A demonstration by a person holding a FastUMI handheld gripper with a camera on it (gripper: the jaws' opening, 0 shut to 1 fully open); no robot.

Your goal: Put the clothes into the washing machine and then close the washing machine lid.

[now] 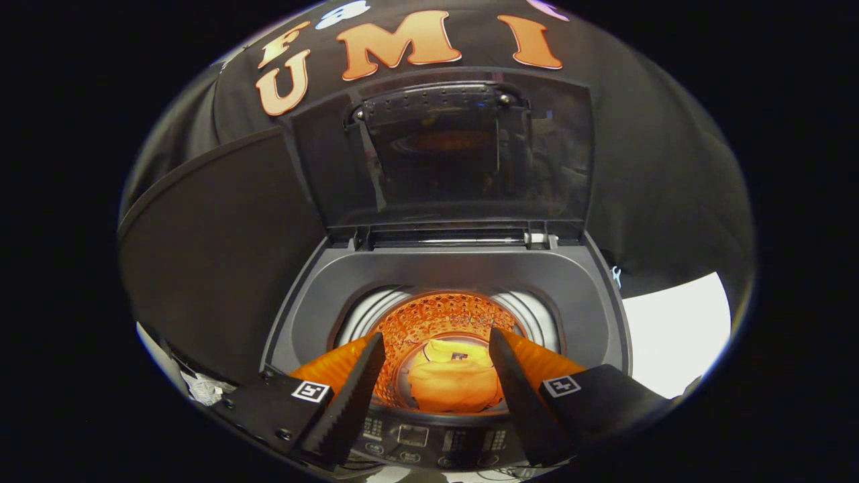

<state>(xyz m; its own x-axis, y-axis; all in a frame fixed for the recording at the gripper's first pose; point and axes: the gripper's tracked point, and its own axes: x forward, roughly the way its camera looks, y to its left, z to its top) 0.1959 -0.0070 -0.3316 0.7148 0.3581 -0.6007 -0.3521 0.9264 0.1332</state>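
A grey top-loading washing machine (443,268) stands just ahead of me with its dark lid (443,147) raised upright at the back. Down inside the steel drum (443,315) lies a yellow-orange garment (453,382), bunched at the bottom. My gripper (437,349) hovers above the machine's front edge, its two black fingers (356,389) spread wide apart over the drum opening. Nothing is between the fingers; the garment lies well below and beyond them.
The machine's control panel (429,439) with buttons runs along the front rim under my fingers. Black cloth walls surround the machine on the left and behind. A white surface (678,329) shows to the right of the machine.
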